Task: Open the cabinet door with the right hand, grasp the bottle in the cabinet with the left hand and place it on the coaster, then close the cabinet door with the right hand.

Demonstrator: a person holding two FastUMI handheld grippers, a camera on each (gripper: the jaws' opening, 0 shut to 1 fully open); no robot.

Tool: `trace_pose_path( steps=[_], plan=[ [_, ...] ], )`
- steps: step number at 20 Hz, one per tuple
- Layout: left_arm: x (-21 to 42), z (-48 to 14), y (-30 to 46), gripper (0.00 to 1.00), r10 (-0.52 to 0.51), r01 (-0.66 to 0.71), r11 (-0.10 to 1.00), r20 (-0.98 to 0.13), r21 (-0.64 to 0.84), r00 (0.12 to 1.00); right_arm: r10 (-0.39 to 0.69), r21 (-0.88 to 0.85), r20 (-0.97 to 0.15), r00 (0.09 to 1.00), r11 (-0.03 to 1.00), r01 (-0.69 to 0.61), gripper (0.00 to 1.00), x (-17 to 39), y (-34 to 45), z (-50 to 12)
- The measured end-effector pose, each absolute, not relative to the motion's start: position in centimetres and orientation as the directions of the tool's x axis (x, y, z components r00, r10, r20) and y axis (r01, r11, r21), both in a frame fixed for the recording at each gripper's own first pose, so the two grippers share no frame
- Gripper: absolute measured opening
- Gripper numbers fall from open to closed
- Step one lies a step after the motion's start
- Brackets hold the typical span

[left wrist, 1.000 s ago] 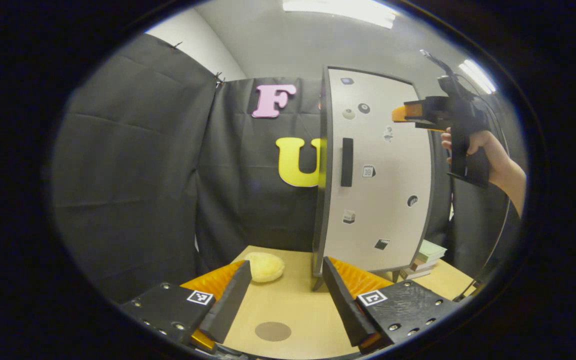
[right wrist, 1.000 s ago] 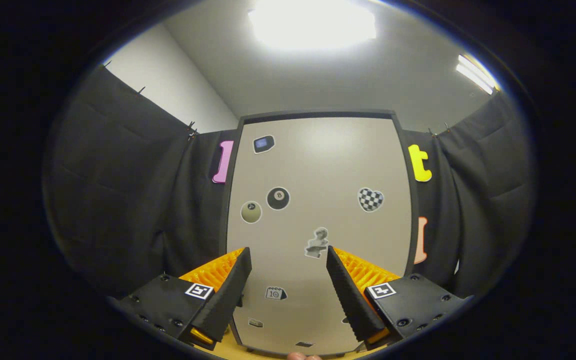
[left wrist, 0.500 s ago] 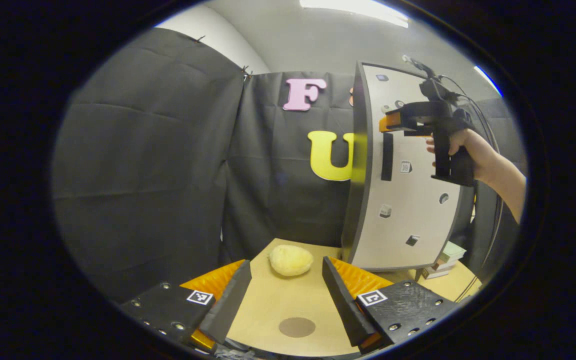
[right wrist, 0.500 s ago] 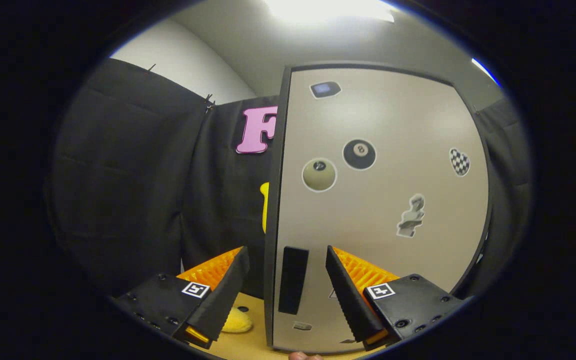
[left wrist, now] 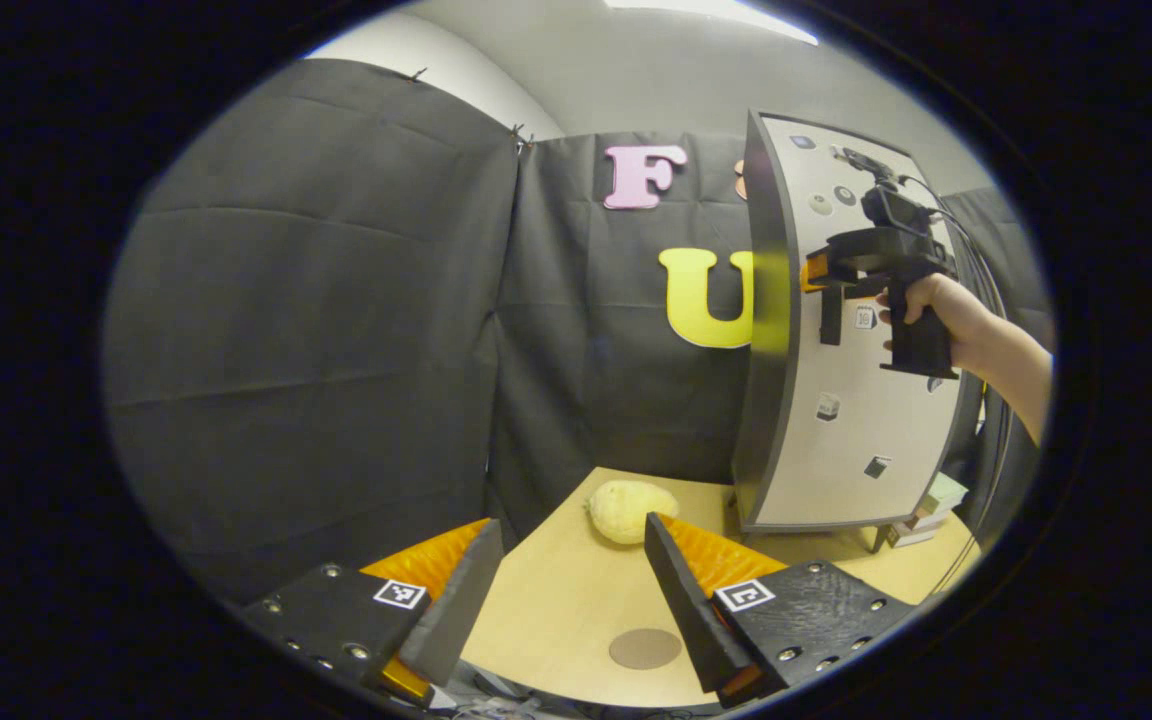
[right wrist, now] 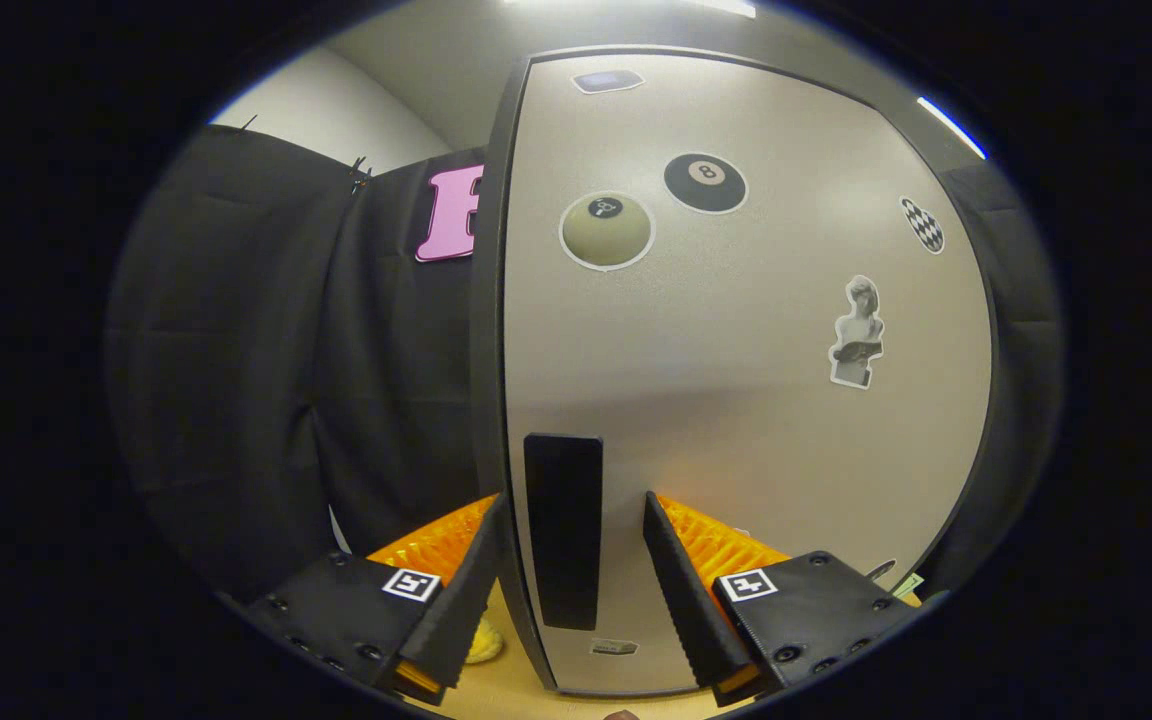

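Cabinet door (right wrist: pixel 736 400) shut, upright on counter (left wrist: pixel 556 590); its vertical handle (right wrist: pixel 563 530) sits at 12 o'clock between right tool (right wrist: pixel 568 590) fingers, spread, not gripping. Left tool (left wrist: pixel 566 600) released, low near coaster (left wrist: pixel 645 648)

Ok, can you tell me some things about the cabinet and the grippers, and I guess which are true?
1. The cabinet door is shut. True.
2. The right gripper is clamped on the handle. False: its jaws are open, with the handle between them.
3. The left gripper holds a bottle. False: it is open with nothing in it, above the table.
4. A brown coaster lies on the table. True.
5. A yellow lumpy thing sits on the coaster. False: it lies apart, nearer the cabinet.
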State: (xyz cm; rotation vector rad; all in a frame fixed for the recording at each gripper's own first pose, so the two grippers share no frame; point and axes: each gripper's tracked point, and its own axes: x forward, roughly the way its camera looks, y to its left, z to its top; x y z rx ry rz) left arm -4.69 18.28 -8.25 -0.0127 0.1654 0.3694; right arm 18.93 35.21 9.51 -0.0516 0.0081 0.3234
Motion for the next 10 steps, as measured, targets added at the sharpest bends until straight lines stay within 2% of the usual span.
trace_pose_path(
  steps=[3, 4, 6, 10],
  plan=[
    [-4.0, -8.2, 17.6, 0.86, 0.340, -0.344, 0.939, -0.164, 0.004, 0.926, 0.308, -0.048, -0.067, 0.949, 0.949, -0.311, 0.63, 19.2, 35.3, 8.1],
    [-3.8, -8.2, 17.4, 0.89, 0.335, -0.339, 0.941, -0.162, 0.003, 0.928, 0.315, -0.030, -0.088, 0.945, 0.947, -0.319, 0.53, 19.1, 35.4, 7.7],
    [-3.8, -8.1, 17.1, 0.86, 0.324, -0.328, 0.945, -0.161, 0.002, 0.932, 0.322, -0.011, -0.122, 0.939, 0.945, -0.326, 0.39, 19.1, 35.4, 7.2],
    [-3.4, -7.9, 16.2, 0.86, 0.295, -0.301, 0.954, -0.155, -0.014, 0.943, 0.326, -0.038, -0.122, 0.937, 0.942, -0.333, 0.31, 19.1, 35.5, 7.0]
  ],
)
